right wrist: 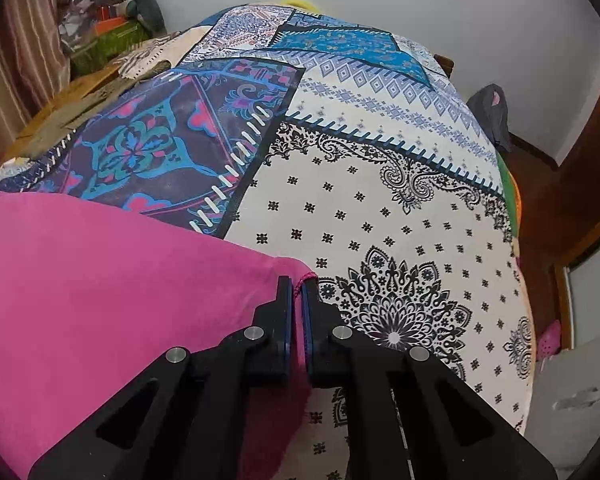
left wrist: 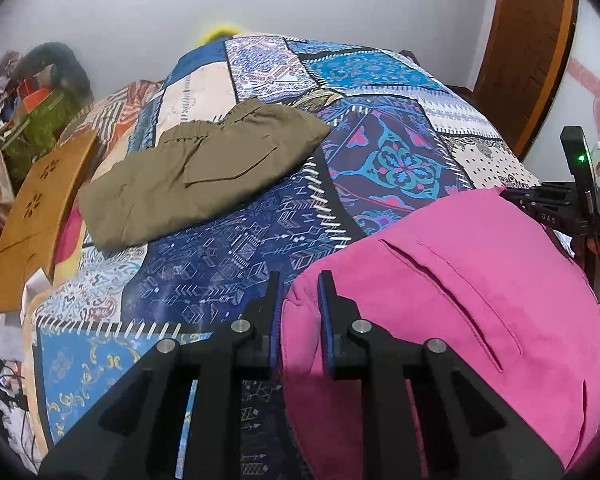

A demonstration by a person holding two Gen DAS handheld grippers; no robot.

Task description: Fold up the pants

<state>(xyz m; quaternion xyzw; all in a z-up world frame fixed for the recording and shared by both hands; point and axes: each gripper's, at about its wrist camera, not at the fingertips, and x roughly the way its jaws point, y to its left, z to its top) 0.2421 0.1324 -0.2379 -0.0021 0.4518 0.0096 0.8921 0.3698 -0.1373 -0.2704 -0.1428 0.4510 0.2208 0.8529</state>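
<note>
The left gripper point(left wrist: 299, 280) is pinching the pink pants point(left wrist: 440, 280) at lower centre. The right gripper point(right wrist: 298, 285) is clamping their corner at lower centre.

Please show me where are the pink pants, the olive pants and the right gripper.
pink pants point(left wrist: 440, 300): left wrist view, on the flat cloth beside the pocket slit.
olive pants point(left wrist: 172, 184): left wrist view, middle of the folded cloth.
right gripper point(right wrist: 299, 300): right wrist view, between the fingertips.

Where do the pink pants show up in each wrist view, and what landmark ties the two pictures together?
Left wrist view: the pink pants fill the lower right, their near left corner between the left gripper pads.
Right wrist view: the pants fill the lower left, their right corner pinched in the right gripper.
Shared landmark: the dark purple floral patch of the bedspread, just beyond the pants in both.
</note>
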